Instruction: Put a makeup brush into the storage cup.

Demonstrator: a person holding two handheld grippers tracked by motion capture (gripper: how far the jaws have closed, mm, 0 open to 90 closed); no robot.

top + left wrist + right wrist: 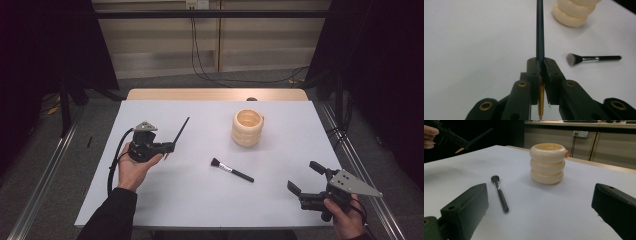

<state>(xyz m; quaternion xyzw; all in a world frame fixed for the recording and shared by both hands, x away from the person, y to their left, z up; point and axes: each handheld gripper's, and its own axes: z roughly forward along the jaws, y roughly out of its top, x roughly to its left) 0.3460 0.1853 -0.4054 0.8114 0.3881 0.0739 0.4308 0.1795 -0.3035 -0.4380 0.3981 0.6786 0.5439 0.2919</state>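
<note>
My left gripper (168, 147) is shut on a thin dark brush (181, 129) with a gold tip, held above the left side of the white table (165, 200); the handle points up and away toward the far side. In the left gripper view the thin dark brush (540, 30) runs straight up from the closed left gripper (541, 65). A cream ribbed cup (247, 127) stands upright right of centre. A black makeup brush (231, 170) lies flat in the middle. My right gripper (304, 178) is open at the front right, with the cream ribbed cup (547, 163) and makeup brush (500, 193) ahead of it.
Dark curtains hang on both sides. Metal rails run along the table's left and right edges. A wooden strip (215, 94) and trailing cables (240, 79) lie beyond the far edge.
</note>
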